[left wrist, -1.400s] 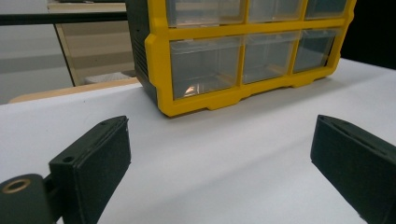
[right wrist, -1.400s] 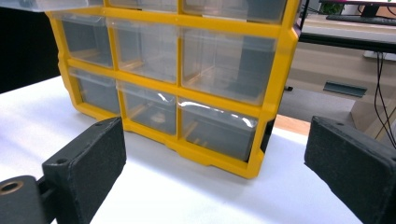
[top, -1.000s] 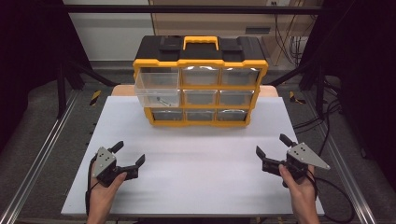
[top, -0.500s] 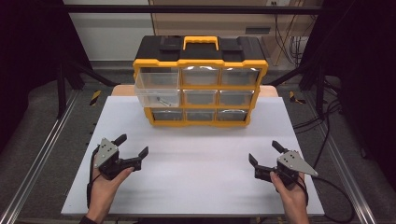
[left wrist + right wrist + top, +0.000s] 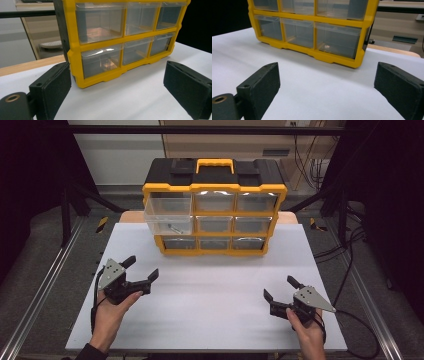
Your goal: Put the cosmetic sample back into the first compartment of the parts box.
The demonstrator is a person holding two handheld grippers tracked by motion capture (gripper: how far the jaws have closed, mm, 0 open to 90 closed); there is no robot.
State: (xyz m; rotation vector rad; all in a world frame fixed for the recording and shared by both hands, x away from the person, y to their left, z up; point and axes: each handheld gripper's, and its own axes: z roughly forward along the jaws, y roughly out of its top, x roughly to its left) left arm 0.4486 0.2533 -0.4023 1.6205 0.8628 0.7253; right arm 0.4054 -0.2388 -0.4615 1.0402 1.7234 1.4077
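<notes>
Finding no legible text, label, brand, number or sign on the yellow drawer organiser (image 5: 215,205), either gripper, or the counter (image 5: 210,290).

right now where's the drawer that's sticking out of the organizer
In the high view the pulled-out drawer sits in the left column, middle row of the yellow organizer at the far middle of the white table, ahead of the left gripper.

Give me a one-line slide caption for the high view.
Two open hand-held grippers, left gripper and right gripper, sit on a white table before a yellow drawer organizer.
</notes>
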